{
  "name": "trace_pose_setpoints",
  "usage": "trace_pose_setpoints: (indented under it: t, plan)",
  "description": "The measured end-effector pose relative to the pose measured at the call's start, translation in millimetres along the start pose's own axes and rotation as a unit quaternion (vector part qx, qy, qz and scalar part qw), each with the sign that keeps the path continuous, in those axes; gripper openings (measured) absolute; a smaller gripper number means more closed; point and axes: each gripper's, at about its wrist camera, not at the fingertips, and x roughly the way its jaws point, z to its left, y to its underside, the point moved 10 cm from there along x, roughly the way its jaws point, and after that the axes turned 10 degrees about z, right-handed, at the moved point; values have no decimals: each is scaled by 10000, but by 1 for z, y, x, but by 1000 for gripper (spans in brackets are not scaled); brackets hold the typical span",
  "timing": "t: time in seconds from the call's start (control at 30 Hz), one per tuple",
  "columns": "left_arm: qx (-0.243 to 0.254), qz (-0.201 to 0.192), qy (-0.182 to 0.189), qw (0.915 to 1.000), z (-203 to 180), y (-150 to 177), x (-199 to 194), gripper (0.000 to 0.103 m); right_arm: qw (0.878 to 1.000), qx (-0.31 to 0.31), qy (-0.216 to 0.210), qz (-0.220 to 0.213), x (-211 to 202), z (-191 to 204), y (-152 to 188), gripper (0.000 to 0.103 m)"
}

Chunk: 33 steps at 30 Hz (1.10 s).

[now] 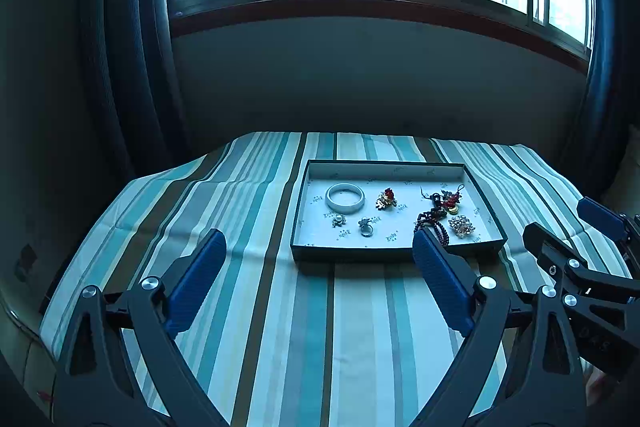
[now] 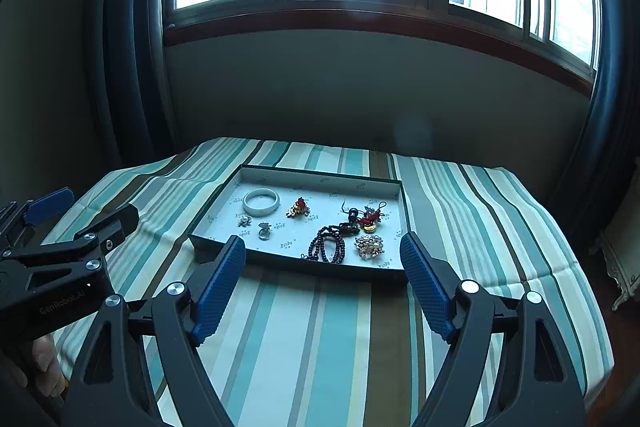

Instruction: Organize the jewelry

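**Evidently the jewelry is all in the tray, both tongs empty**

Both tongs hang back over the near part of the tabletop [image 2: 304, 347], which wears a striped cloth. My left tongs [image 1: 320, 283] are spread wide with nothing between the blue pads, and my right tongs [image 2: 323, 285] are splayed the same way, also empty.

Every piece lies inside the shallow tray [image 2: 394, 269] at the middle of the cloth. The white bangle [image 2: 261, 202] sits at the far left; I judge it rigid, smooth and likely slippery, so I would pinch across its band, not around it. The bead strand [image 2: 326, 247] near the front wall looks limp and will sag, so I would gather a bunch of loops. The sparkly brooch [image 2: 369, 246] beside it seems light and delicate; its edges are the place to take it. The ring [image 2: 264, 230] and the pearl piece [image 2: 244, 220] are tiny and lie flat, hard to get under.

The red tasselled charm [image 2: 366, 219] touches the beads, so lifting one could drag the other. The tray's low front wall stands between my pads and everything; I must come over it.
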Motion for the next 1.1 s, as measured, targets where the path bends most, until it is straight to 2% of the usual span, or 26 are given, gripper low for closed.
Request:
trace_pose_setpoints:
  t: [1.03,1.1]
  plan:
    - [-6,-18,21,10000,-1,1,-2,94,10000,-9,-2,2,1,2,2,79]
    - [13,-17,12,10000,-1,1,-2,100,10000,-9,0,4,1,1,2,79]
